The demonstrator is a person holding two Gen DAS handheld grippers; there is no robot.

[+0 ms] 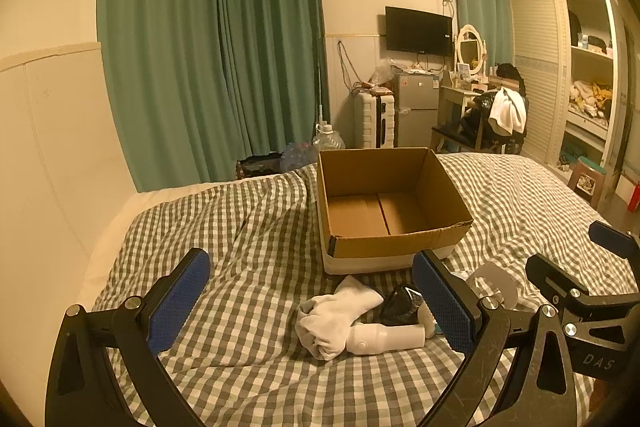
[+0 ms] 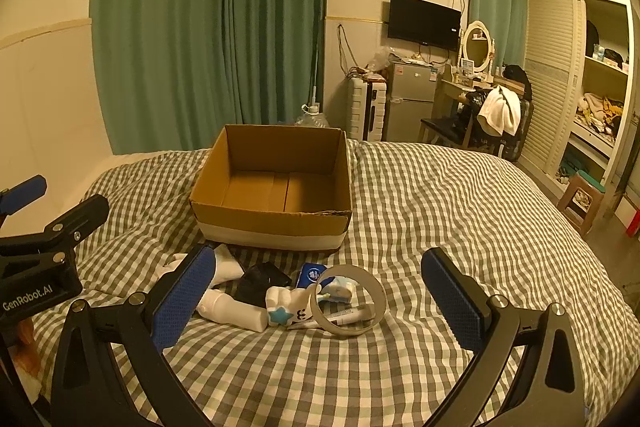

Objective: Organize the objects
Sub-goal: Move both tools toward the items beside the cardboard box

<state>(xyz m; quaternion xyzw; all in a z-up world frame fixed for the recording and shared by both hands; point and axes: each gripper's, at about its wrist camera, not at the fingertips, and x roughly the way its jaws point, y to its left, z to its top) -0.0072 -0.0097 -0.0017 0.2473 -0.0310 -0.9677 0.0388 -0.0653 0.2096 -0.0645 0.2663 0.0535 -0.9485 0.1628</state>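
An empty open cardboard box (image 1: 394, 227) (image 2: 276, 219) sits on the checked bed. In front of it lies a small pile: a white sock (image 1: 336, 311) (image 2: 228, 265), a white bottle (image 1: 384, 339) (image 2: 236, 311), a black item (image 1: 400, 303) (image 2: 260, 281), a tape ring (image 2: 352, 301) (image 1: 494, 281), a white toy with a blue star (image 2: 288, 307), a blue packet (image 2: 312, 274) and a pen (image 2: 348, 315). My left gripper (image 1: 312, 299) is open, above the sock and bottle. My right gripper (image 2: 320, 295) is open, above the pile.
The checked bedspread (image 2: 460, 211) covers the bed, rumpled at the left (image 1: 240, 227). A padded headboard (image 1: 52, 155) is at the left. Green curtains, a fridge, a dresser, a chair and a wardrobe (image 2: 580, 87) stand beyond the bed.
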